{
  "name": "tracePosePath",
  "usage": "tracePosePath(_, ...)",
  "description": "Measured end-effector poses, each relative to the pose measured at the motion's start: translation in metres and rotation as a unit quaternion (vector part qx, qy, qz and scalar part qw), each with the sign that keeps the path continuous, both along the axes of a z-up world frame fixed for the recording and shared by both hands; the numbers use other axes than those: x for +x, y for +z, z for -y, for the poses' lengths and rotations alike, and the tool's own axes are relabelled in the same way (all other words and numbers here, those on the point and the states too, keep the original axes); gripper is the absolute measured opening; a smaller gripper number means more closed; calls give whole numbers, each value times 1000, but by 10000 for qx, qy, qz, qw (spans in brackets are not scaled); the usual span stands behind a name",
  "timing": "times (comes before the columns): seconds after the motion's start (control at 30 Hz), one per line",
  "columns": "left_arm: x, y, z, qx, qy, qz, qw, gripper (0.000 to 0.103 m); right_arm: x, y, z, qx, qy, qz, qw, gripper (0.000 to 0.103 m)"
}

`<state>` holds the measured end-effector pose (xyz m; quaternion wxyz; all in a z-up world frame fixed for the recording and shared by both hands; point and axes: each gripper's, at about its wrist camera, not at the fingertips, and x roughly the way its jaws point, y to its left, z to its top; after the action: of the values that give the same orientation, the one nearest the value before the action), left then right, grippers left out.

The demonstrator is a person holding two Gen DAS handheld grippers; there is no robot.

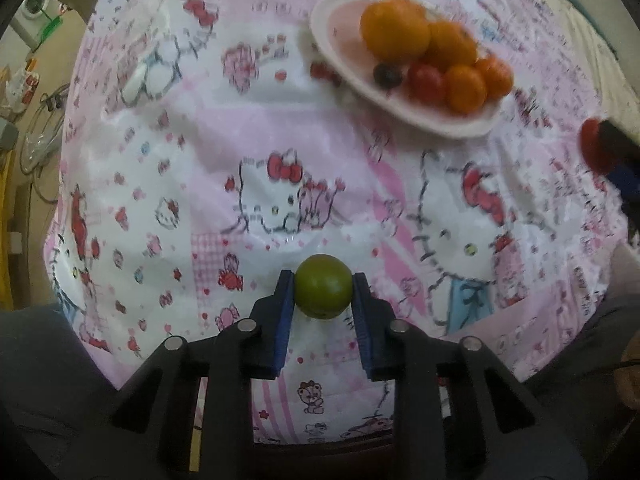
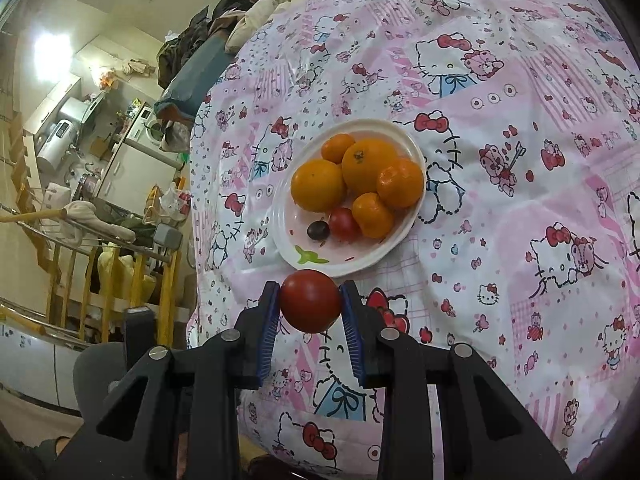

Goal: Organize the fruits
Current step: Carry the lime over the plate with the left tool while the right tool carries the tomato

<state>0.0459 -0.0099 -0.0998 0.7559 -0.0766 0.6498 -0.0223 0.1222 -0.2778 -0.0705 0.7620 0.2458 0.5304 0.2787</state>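
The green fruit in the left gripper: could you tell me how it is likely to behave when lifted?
The green fruit looks round and smooth, so it may slip or roll if the left gripper loosens. Only its widest part meets the blue pads, a small contact. It seems small, probably light.

Pink-and-white cartoon-cat cloth point(image 2: 500, 200) with red bows; a white plate point(image 2: 408, 236) bearing a green leaf mark holds orange citrus point(image 2: 318, 185), a red tomato point(image 2: 343, 223) and a dark grape point(image 2: 318, 230). Blue pads point(image 1: 285, 312) flank a green fruit point(image 1: 323, 286).
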Motion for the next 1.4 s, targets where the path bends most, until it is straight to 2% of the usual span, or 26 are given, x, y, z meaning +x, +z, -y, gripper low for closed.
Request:
tracePosePath(0.2, 36, 36, -8, -62, 16, 399, 9992, 24, 14, 2, -2, -27, 34, -26, 10000, 32)
tracePosePath(0.4, 87, 50, -14, -81, -11, 635, 9979, 25, 35, 0, -11, -106, 131, -39, 9999, 32)
tracePosePath(0.5, 108, 45, -10, -20, -60, 658, 9978, 25, 46, -6, -17, -132, 212, -88, 9996, 32)
tracePosePath(0.6, 125, 36, -8, 214, -148, 695, 9972, 25, 58, -15, -27, -233, 296, -138, 9992, 32)
tracePosePath(0.77, 145, 19, -1, 159, -256, 613, 9977, 25, 72, -33, -47, -357, 481, -245, 9979, 32)
tracePosePath(0.97, 154, 7, -2, 26, -192, 508, 9985, 25, 79, -46, -55, -388, 521, -314, 9974, 33)
tracePosePath(1.27, 160, 9, -4, -48, -132, 678, 9976, 25, 89, -44, -45, -159, 274, -293, 9991, 33)
tracePosePath(1.4, 160, 4, 0, -69, -140, 598, 9981, 25, 91, -46, -45, -104, 219, -338, 9991, 34)
